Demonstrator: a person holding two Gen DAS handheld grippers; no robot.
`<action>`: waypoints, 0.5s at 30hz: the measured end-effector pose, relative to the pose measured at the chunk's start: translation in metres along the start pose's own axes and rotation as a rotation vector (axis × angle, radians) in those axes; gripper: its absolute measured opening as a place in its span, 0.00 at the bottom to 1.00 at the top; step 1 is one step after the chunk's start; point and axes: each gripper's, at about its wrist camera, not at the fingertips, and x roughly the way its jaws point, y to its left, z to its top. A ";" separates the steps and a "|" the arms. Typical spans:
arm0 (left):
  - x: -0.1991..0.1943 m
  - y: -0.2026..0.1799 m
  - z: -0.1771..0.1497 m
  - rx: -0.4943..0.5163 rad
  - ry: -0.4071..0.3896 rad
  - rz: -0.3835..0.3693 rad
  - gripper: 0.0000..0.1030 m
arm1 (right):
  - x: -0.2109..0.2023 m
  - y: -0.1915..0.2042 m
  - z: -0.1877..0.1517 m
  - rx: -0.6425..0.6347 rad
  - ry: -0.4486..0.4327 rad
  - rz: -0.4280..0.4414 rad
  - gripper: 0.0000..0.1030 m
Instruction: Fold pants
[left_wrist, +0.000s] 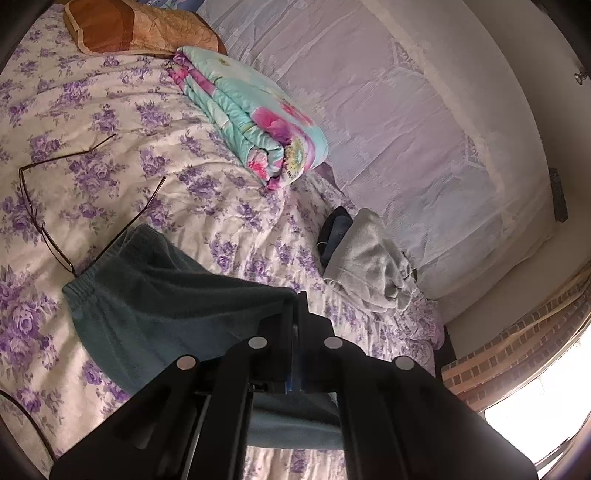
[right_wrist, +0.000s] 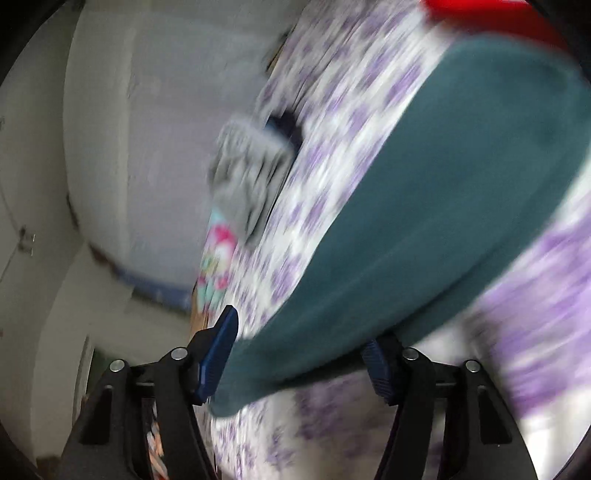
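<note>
A: Start with the left wrist view. What does it give you?

B: A sharp look at the bed with the purple-flowered white sheet (left_wrist: 155, 192). At far left lie thin wire-framed spectacles (left_wrist: 48, 221); above them, a brown quilted pillow (left_wrist: 122, 29). Next comes the dark teal knitted pants (left_wrist: 155, 295), waistband toward the spectacles, lying on the sheet. The left tongs (left_wrist: 295, 325) are pressed together on an edge of that fabric, which lifts up to them.

A: And further right?

B: A rolled turquoise quilt with pink flowers (left_wrist: 251, 110), then a crumpled grey fleece garment (left_wrist: 373, 266) beside a dark blue one (left_wrist: 334, 232), all against a white lace curtain (left_wrist: 406, 110). A brick wall (left_wrist: 517, 354) shows at the lower right.

A: Does the right wrist view add anything?

B: It is badly blurred. Still, it alone shows the right tongs (right_wrist: 299, 354) spread wide, their blue pads (right_wrist: 218, 358) on either side of the teal pants' (right_wrist: 424, 206) end without squeezing it. A long stretch of the pants runs up to the right across the sheet (right_wrist: 332, 155). A red object (right_wrist: 491, 14) sits at the top right; what it is I cannot tell.
</note>
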 end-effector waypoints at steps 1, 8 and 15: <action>0.001 0.002 0.000 -0.005 0.003 0.005 0.01 | -0.008 -0.002 0.007 -0.007 -0.034 -0.030 0.58; 0.003 0.014 -0.001 -0.019 0.010 0.041 0.01 | -0.021 -0.015 0.015 -0.085 -0.106 -0.160 0.02; 0.020 -0.016 0.027 0.055 -0.016 0.073 0.01 | -0.036 0.053 0.039 -0.388 -0.201 -0.203 0.02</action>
